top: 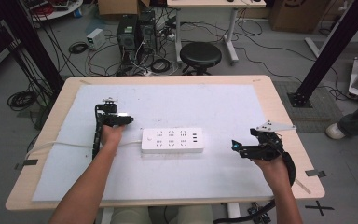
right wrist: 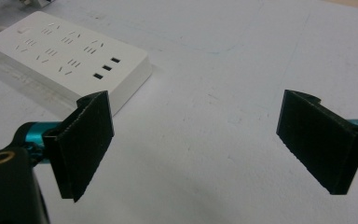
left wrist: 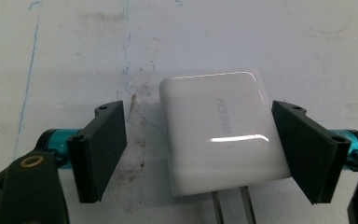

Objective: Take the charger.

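- In the left gripper view we see our left gripper [left wrist: 200, 154] spread wide around a white charger [left wrist: 221, 133], which lies flat on the pale mat [left wrist: 74, 46] with its two metal prongs pointing back toward the camera.
- The charger sits off-centre between the jaws — its one side touches or nearly touches the jaw on that view's right, while a clear gap separates it from the other jaw. Nothing is clamped yet.
- From the high view, the left gripper [top: 116, 119] rests on the mat just beside the left end of the white power strip [top: 172, 140], near where the strip's white cord [top: 65, 143] runs off toward the table's left edge.
- Our right gripper [right wrist: 205, 140] is also spread apart and holds nothing — only bare mat lies between its jaws.
- In the high view the right gripper [top: 242, 148] hovers near the strip's right end, apart from it, jaws pointing toward the strip.
- The strip lies flat at mid-mat, sockets facing up.
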A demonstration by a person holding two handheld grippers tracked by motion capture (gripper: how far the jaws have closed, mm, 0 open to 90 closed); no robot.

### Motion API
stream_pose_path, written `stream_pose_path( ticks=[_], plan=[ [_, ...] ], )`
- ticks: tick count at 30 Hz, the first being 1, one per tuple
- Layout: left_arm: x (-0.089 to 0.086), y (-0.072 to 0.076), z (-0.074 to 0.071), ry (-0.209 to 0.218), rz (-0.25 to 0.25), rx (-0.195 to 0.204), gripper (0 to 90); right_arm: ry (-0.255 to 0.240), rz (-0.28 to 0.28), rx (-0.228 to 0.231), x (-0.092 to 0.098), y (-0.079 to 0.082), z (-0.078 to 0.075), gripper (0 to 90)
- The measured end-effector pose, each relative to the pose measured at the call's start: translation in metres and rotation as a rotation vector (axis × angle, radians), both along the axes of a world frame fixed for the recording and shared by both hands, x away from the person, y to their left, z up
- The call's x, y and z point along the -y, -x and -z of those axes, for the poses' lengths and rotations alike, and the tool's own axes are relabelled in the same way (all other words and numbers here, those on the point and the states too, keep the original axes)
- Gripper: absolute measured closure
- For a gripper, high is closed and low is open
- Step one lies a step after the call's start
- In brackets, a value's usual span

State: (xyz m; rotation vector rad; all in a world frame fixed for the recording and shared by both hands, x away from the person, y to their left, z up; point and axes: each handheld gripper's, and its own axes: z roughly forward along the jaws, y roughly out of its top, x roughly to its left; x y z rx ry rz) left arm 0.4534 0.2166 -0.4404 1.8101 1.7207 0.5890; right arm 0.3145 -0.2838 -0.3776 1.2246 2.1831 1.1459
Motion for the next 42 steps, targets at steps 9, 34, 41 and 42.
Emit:
stream_pose_path(
  ticks=[9, 34, 41, 42],
  plan=[
    [0.001, 0.004, -0.003, 0.001, 0.041, 0.009, 41.4, -0.004, 0.005, -0.007, 0.000, 0.001, 0.000, 11.0],
    [-0.020, 0.027, -0.023, 0.123, 0.179, 0.175, 42.6, -0.005, -0.009, 0.003, 0.001, 0.005, 0.001, 11.0],
    [-0.025, 0.042, -0.038, 0.145, 0.298, 0.260, 42.6, -0.008, -0.014, 0.002, 0.000, 0.006, 0.000, 11.0],
    [-0.027, 0.044, -0.040, 0.147, 0.317, 0.273, 42.6, -0.009, -0.017, 0.001, 0.000, 0.006, 0.000, 11.0]
  ],
)
